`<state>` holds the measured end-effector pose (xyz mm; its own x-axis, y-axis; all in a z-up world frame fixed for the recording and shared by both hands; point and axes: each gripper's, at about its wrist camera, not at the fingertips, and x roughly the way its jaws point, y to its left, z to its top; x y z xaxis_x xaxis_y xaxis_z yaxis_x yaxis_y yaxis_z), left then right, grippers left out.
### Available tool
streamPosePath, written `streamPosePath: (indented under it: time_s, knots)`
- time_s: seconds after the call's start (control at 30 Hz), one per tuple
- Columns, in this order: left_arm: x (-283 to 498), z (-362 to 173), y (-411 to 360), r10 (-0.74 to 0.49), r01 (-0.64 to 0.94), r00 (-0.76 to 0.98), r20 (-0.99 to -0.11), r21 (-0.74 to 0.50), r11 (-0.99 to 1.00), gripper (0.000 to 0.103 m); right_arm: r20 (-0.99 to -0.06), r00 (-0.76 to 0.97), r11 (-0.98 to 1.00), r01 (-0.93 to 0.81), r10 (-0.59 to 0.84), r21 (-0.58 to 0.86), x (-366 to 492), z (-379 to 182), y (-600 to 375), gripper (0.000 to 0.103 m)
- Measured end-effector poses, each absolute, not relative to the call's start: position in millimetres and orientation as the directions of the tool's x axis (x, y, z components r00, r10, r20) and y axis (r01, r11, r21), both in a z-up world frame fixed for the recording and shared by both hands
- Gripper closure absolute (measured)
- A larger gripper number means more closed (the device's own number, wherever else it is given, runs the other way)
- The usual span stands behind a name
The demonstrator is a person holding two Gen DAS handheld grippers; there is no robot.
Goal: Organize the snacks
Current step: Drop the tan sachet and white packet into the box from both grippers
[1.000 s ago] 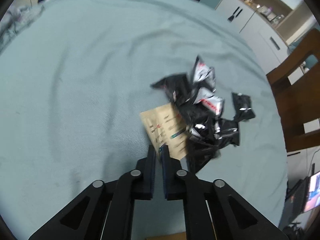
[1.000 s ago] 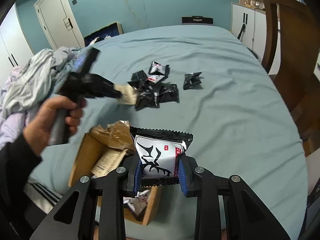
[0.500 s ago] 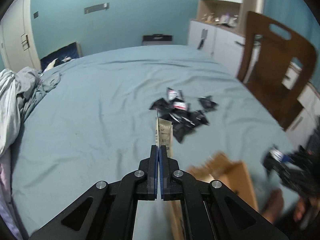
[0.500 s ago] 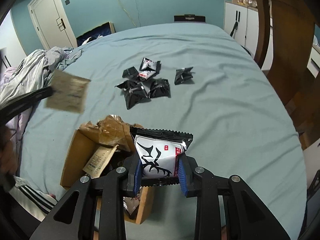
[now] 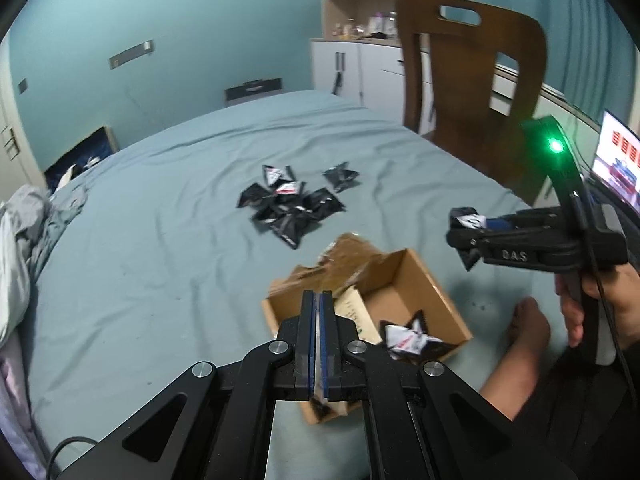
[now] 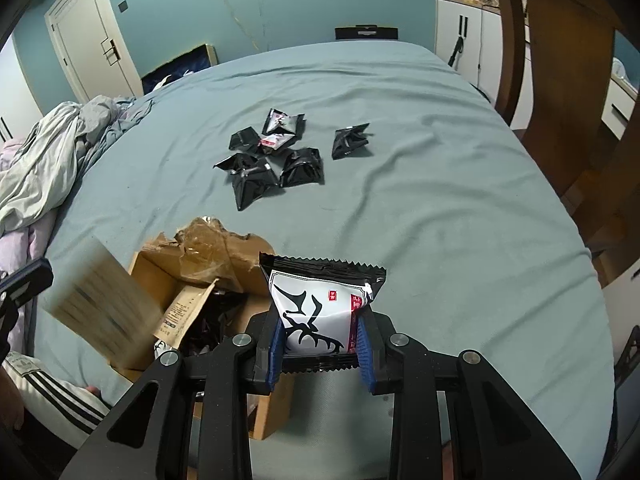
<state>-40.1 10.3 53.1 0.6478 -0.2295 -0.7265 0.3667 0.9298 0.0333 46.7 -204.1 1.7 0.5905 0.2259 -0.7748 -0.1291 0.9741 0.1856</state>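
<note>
From the left wrist, the left gripper (image 5: 318, 296) hangs over the open brown cardboard box (image 5: 436, 280), which sits on the blue-grey bed sheet (image 5: 160, 260). Its jaws are almost together and starting to part. A thin pale sliver between the blue pads looks like the flat tan paper packet (image 5: 318, 344) seen edge-on, though only that edge shows here. The box mouth lies just ahead of and below these jaws, so the packet's long axis points roughly down into it. A similar tan packet (image 5: 354, 308) and a black-and-white pouch (image 5: 404, 338) already lie inside. To the right, the right gripper (image 5: 460, 232) is held near the box's far side. The loose pile of black foil snack pouches (image 5: 292, 208) lies well beyond the box.

From the right wrist, the right gripper (image 6: 320, 320) is clamped narrowly on a black-and-white snack pouch with an antler print (image 6: 316, 304). The pouch stands upright between the pads, above the near right corner of the box (image 6: 152, 272). At the left edge the tan packet (image 6: 96, 304) shows broadside and blurred, jutting from the left gripper (image 6: 24, 280) over the box's left rim. The left hand looks nearer the opening, so its packet probably goes in first. A single black pouch (image 6: 350, 142) sits just right of the pile (image 6: 272, 160).
</note>
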Motion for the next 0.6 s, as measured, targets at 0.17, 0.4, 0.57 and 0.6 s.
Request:
streamPosePath:
  time_s: [0.17,0.4,0.57,0.6]
  knots:
    - [-38,50,6,-0.111,0.305,0.701,-0.704,0.156,0.939,0.021,-0.764,0.593,0.967,-0.123,0.253,0.225,40,4,-209,0.075]
    - [-1,27,48,0.03,0.09,0.601,-0.799,0.105,0.99,0.02,-0.771,0.549,0.946,-0.205,0.322,0.25,32,3,-193,0.075]
    - [14,10,77,0.03,-0.019,0.503,-0.864,0.024,1.0,0.02,-0.77,0.512,0.922,-0.274,0.381,0.274,29,5,-181,0.075]
    - [15,10,80,0.024,-0.027,0.501,-0.865,0.013,1.0,0.02,-0.769,0.505,0.917,-0.285,0.391,0.279,29,6,-179,0.074]
